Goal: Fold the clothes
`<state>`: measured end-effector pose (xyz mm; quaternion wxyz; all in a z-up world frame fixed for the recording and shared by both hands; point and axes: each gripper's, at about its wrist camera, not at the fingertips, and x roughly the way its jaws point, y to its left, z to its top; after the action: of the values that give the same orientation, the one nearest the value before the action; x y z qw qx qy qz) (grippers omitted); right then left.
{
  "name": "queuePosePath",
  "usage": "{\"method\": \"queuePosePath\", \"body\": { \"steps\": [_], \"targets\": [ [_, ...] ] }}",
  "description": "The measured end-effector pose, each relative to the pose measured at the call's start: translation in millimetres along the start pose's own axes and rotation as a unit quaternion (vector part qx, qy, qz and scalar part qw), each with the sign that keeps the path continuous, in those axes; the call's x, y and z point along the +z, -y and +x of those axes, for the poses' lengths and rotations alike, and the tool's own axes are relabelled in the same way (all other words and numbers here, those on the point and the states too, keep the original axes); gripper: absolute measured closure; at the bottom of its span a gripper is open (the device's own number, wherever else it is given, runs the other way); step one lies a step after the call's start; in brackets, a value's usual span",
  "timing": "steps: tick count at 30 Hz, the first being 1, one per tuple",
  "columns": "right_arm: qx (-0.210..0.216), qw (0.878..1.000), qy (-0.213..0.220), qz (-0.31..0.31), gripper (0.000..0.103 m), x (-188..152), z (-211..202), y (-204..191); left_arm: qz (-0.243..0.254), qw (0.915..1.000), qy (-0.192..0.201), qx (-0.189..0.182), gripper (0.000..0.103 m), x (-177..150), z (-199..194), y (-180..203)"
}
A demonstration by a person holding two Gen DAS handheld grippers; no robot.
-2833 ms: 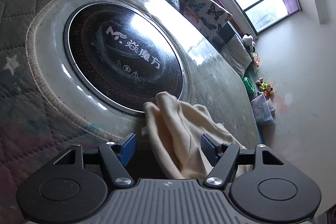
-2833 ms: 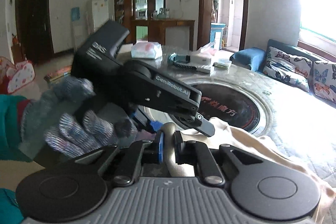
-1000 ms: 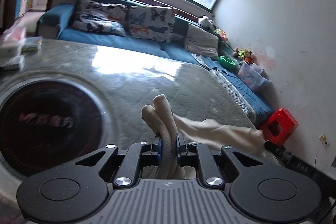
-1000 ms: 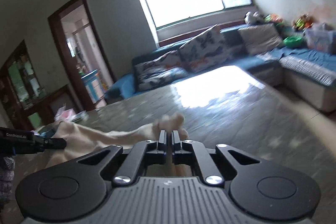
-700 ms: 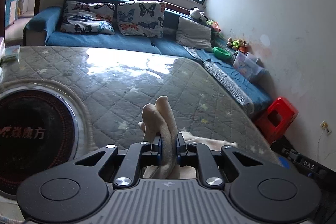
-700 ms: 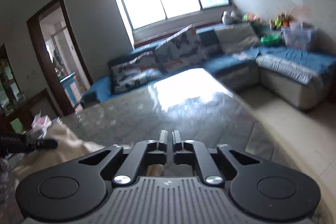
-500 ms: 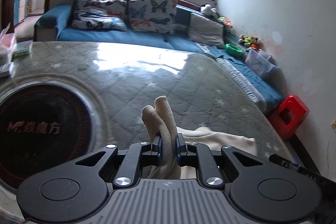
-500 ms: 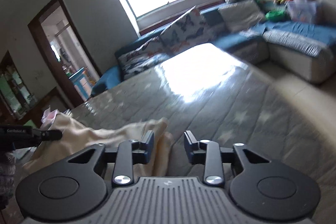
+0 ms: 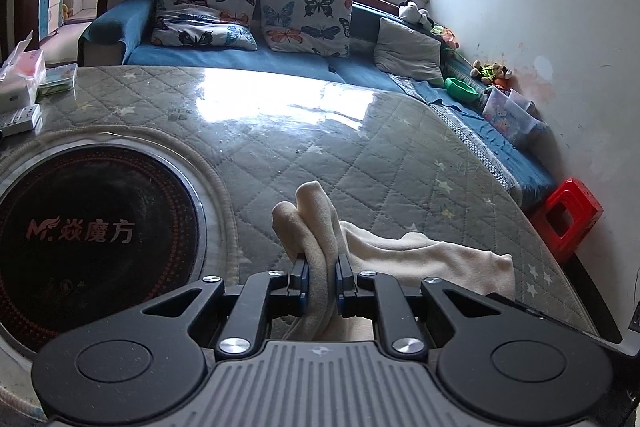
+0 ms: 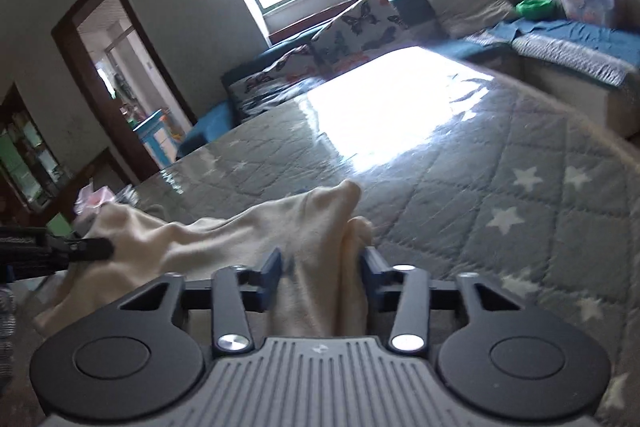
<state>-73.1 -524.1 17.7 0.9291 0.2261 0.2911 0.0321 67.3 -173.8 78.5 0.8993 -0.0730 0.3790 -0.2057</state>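
Quilted grey desk (image 9: 400, 155) with star print under a glossy cover; bearing a cream cloth (image 9: 424, 255), round black cooktop (image 9: 92, 231), tissue box (image 9: 20, 75).

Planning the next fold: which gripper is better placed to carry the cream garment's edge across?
Probably left. The left gripper is clamped on the cream garment, while the right gripper is open, its jaws only straddling the fabric on the quilted table.

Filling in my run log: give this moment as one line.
left gripper: shut on cream garment | right gripper: open, garment between fingers | surface: quilted table
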Motion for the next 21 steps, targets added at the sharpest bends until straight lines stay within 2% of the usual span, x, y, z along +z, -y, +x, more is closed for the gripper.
{"method": "queuePosePath", "body": {
  "steps": [2,4,6,10,21],
  "targets": [
    [0.012,1.000,-0.002,0.007,0.086,0.3,0.6,0.1,0.005,1.0000,0.002,-0.002,0.089,0.9,-3.0,4.5],
    [0.021,1.000,0.011,0.012,0.090,3.9,-6.1,1.8,0.012,0.9999,0.006,-0.008,0.089,4.4,-6.4,9.9],
    [0.034,0.999,0.029,0.012,0.091,9.4,-18.1,1.8,0.018,0.9996,0.010,-0.017,0.090,8.4,-9.2,16.2],
    [0.019,0.998,0.062,-0.016,0.091,24.8,-40.0,0.3,0.032,0.9988,0.017,-0.033,0.090,16.2,-4.8,37.4],
    [-0.056,0.992,0.103,-0.039,0.091,55.6,-71.0,28.0,0.057,0.9960,0.009,-0.068,0.090,24.2,31.1,86.4]
  ]
}}
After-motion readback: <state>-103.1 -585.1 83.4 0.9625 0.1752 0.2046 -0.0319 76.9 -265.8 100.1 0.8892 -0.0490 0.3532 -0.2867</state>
